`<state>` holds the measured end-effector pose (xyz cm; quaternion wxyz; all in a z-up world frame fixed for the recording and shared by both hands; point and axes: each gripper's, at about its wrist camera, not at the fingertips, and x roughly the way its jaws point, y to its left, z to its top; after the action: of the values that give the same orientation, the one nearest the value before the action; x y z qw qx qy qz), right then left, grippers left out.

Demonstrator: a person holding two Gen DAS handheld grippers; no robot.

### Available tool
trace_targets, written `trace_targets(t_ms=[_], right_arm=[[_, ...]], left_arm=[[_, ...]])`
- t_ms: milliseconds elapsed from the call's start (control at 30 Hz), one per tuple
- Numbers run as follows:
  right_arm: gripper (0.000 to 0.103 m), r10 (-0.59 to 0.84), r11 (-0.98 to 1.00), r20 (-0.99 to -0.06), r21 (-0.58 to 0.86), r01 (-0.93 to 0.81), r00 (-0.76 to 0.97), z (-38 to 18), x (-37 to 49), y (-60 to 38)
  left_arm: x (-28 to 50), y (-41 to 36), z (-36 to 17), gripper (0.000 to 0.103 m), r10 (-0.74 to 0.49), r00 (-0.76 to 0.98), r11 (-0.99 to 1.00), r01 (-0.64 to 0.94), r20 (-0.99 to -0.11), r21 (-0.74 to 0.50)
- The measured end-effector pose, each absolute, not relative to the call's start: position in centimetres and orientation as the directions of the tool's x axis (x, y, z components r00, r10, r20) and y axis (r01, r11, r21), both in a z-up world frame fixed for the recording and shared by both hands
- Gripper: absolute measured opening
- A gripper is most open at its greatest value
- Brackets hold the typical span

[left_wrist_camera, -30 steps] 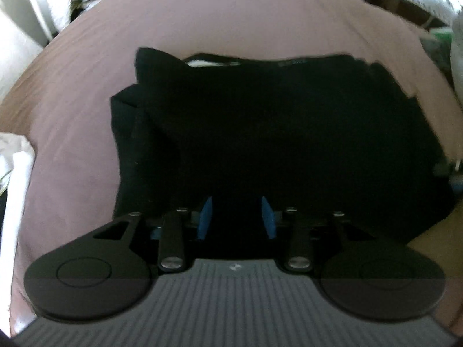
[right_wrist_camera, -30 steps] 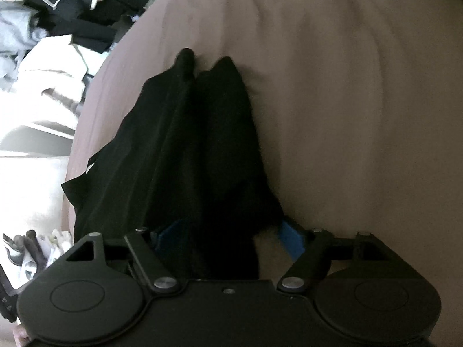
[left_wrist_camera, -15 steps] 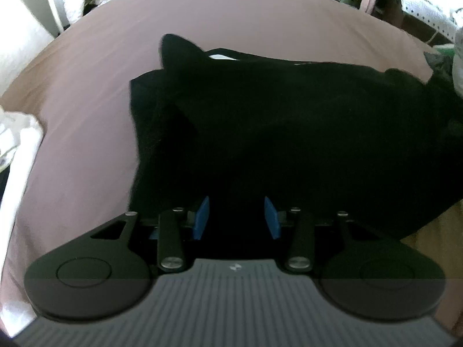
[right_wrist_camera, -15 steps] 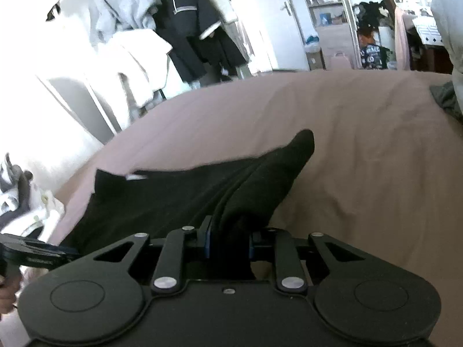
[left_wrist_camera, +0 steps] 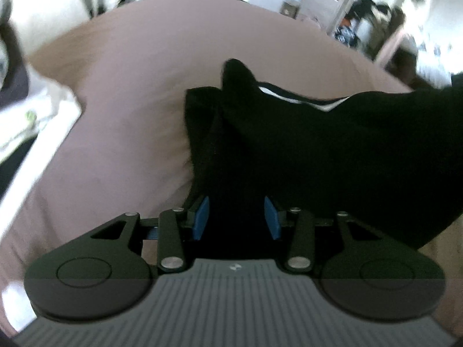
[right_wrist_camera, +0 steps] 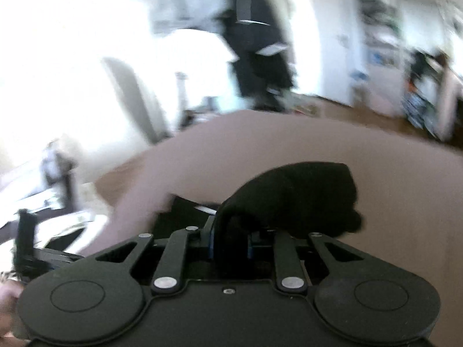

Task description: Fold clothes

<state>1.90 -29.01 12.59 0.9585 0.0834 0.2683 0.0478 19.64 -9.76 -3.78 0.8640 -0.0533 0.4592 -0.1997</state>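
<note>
A black garment (left_wrist_camera: 318, 150) hangs lifted over the mauve bed (left_wrist_camera: 130, 110), with a white neck label showing near its top edge. My left gripper (left_wrist_camera: 235, 217) has its blue pads closed on a thick bunch of the garment's near edge. My right gripper (right_wrist_camera: 230, 240) is shut on another bunch of the same black garment (right_wrist_camera: 298, 193), which bulges over the fingers. The left gripper's black body shows at the far left of the right wrist view (right_wrist_camera: 37, 248). Both views are motion-blurred.
White bedding (left_wrist_camera: 31, 121) lies at the bed's left edge. Dark clothes hang on a rack (right_wrist_camera: 257, 43) beyond the bed. Shelves and clutter (left_wrist_camera: 347, 20) stand at the far side of the room. The bed (right_wrist_camera: 289, 144) stretches ahead.
Both grippers have risen and tilted up, lifting the black garment off the bed. The right gripper went from open to shut on the cloth a second ago.
</note>
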Motion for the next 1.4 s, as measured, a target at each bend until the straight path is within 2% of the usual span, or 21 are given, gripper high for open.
trace_targets(t_ms=[100,233,333,400,433,467,533,600,733,833,900,967,1000,1033,1133,1267,1333,1400], right_arm=[[0.022,0.210,0.976,-0.531,0.170,-0.139,0.821,12.7,6.2,-24.7],[0.023,0.324,0.946,-0.606,0.231,-0.230,0.727,9.8,11.3,-20.7],[0.032,0.392,0.919,-0.639,0.307,-0.248,0.661,7.2,13.0,-19.9],[0.034,0.467,0.878,-0.605,0.403,-0.259,0.644,7.0,12.5,-20.9],[0.041,0.500,0.855,-0.570,0.447,-0.264,0.653,7.2,11.9,-21.6],[0.053,0.512,0.840,-0.535,0.474,-0.263,0.672,7.5,11.1,-22.6],[0.058,0.492,0.837,-0.479,0.490,-0.244,0.727,7.8,9.1,-24.6],[0.058,0.457,0.855,-0.478,0.468,-0.223,0.750,7.2,7.2,-26.5],[0.058,0.389,0.904,-0.561,0.384,-0.186,0.731,3.6,4.8,-28.0],[0.058,0.447,0.883,-0.561,0.402,-0.242,0.697,1.8,3.6,-27.0],[0.060,0.470,0.879,-0.574,0.369,-0.301,0.670,1.3,3.3,-25.2],[0.068,0.457,0.889,-0.595,0.286,-0.357,0.662,1.1,3.0,-23.2],[0.069,0.440,0.895,-0.604,0.235,-0.379,0.665,1.0,2.6,-22.4],[0.070,0.424,0.898,-0.612,0.184,-0.401,0.668,0.9,2.2,-21.6],[0.071,0.368,0.901,-0.621,0.054,-0.431,0.692,0.2,1.5,-19.8],[0.071,0.341,0.898,-0.610,-0.014,-0.439,0.716,-0.9,0.8,-19.3],[0.071,0.401,0.874,-0.607,0.028,-0.486,0.686,-1.0,0.6,-19.2],[0.071,0.491,0.815,-0.638,0.095,-0.572,0.593,-1.3,0.4,-19.0]], left_arm=[[19.9,-8.3,-3.5,0.041,-0.394,0.520,0.919,0.256,-0.758,-0.301],[20.3,-6.3,-4.4,0.041,-0.329,0.536,0.944,0.181,-0.777,-0.275],[21.2,-4.6,-5.7,0.041,-0.356,0.490,0.931,0.109,-0.796,-0.349],[21.6,-4.0,-6.2,0.041,-0.375,0.482,0.919,0.084,-0.792,-0.384],[21.6,-3.9,-6.1,0.041,-0.375,0.488,0.918,0.080,-0.788,-0.388],[21.7,-3.9,-6.0,0.041,-0.370,0.496,0.920,0.076,-0.786,-0.385],[21.8,-4.0,-5.8,0.041,-0.365,0.512,0.920,0.070,-0.778,-0.385],[21.7,-3.8,-5.4,0.041,-0.380,0.530,0.910,0.069,-0.758,-0.408],[21.4,-3.1,-4.1,0.041,-0.370,0.601,0.903,0.053,-0.709,-0.427],[21.1,-2.4,-3.0,0.041,-0.381,0.650,0.885,0.050,-0.658,-0.463],[20.9,-2.1,-2.3,0.041,-0.393,0.674,0.871,0.054,-0.626,-0.488],[20.9,-2.2,-2.1,0.041,-0.417,0.675,0.859,0.075,-0.609,-0.506],[20.9,-2.4,-2.1,0.044,-0.438,0.667,0.851,0.090,-0.603,-0.517],[21.0,-2.8,-2.2,0.051,-0.457,0.652,0.846,0.110,-0.605,-0.521],[21.5,-4.5,-3.0,0.061,-0.497,0.597,0.844,0.166,-0.629,-0.509],[22.1,-7.0,-4.9,0.065,-0.439,0.524,0.896,0.195,-0.730,-0.399],[22.7,-8.5,-6.8,0.046,-0.294,0.459,0.955,0.171,-0.838,-0.242],[23.0,-8.5,-8.3,0.046,-0.216,0.408,0.976,0.128,-0.887,-0.179]])
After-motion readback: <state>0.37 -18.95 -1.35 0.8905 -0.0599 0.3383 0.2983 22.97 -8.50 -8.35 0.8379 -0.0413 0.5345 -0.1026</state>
